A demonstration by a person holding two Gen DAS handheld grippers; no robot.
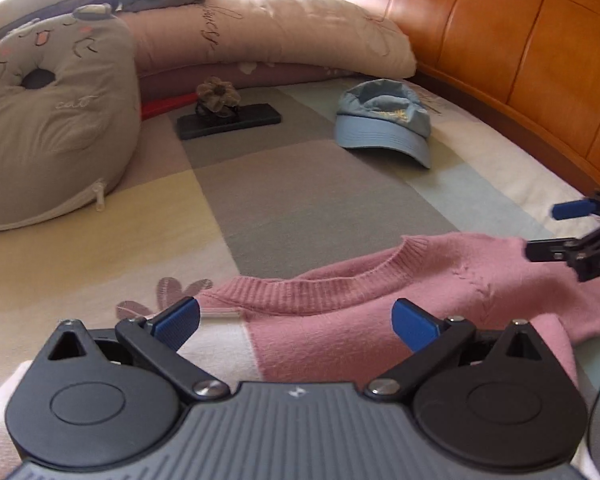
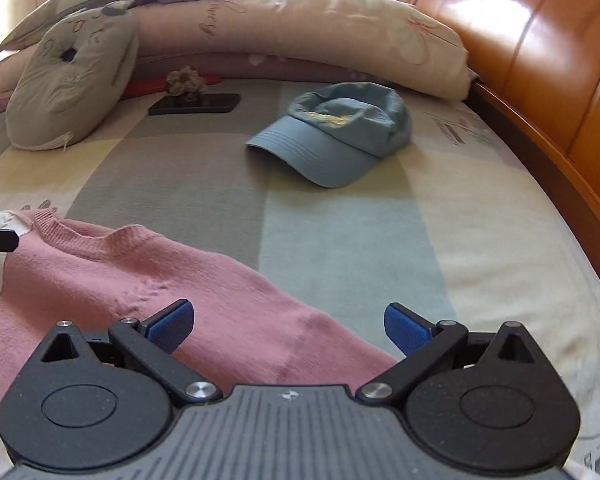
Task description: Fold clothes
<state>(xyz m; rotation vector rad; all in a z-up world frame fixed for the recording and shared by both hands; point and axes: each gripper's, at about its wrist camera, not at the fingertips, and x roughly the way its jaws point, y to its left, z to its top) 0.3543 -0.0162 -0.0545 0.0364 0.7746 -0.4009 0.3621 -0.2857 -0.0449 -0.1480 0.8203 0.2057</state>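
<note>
Your left gripper (image 1: pixel 296 322) and right gripper (image 2: pixel 288 326), both spread, empty, poised above pink sweater (image 1: pixel 340 292) for grasp; blue cap (image 2: pixel 332 132) at twelve o'clock.

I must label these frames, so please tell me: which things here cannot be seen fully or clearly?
- Pink sweater: lower part hidden behind the left gripper body, left wrist view.
- Phone: partly covered by a fabric flower, right wrist view.
- Right gripper: cut off by the frame edge, left wrist view.

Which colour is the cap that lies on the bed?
Light blue cap, with small gold embroidery; the right wrist view shows it best.
</note>
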